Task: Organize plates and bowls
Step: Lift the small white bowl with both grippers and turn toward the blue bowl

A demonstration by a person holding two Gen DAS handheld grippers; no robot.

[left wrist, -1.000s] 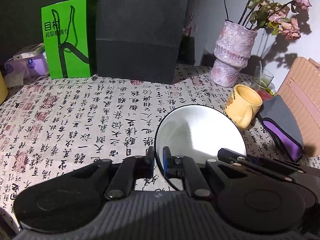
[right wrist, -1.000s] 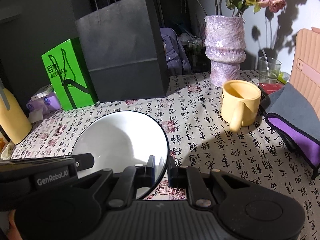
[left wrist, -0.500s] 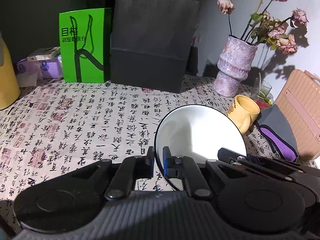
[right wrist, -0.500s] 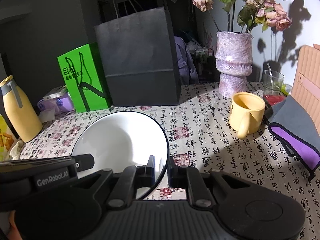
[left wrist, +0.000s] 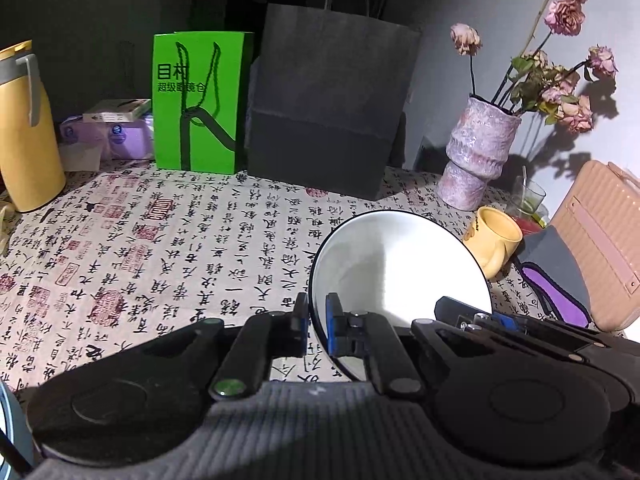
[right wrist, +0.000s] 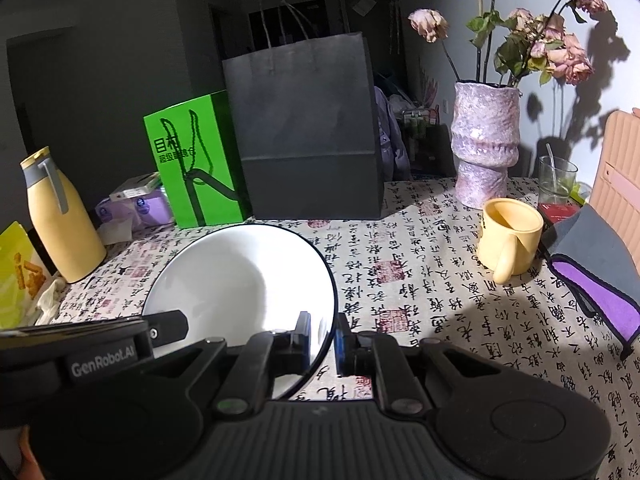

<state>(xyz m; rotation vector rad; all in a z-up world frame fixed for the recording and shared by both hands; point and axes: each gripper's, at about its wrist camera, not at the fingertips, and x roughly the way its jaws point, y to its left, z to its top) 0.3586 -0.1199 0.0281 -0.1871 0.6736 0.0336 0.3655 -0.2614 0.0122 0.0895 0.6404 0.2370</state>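
Observation:
A white bowl with a thin dark rim hangs above the calligraphy-print tablecloth, held from both sides. My left gripper is shut on the bowl's left rim, one finger inside, one outside. In the right wrist view the same bowl fills the lower left, and my right gripper is shut on its right rim. The left gripper's body shows at the bowl's far side there. The right gripper's body shows past the bowl in the left view.
At the back stand a black paper bag, a green bag, a purple vase with dried roses and a yellow flask. A yellow mug, a glass, a purple-grey pouch and a tan case sit right.
Both grippers have risen and drawn back with the bowl, so more of the table and the yellow flask at the left have come into view. Both grips are unchanged.

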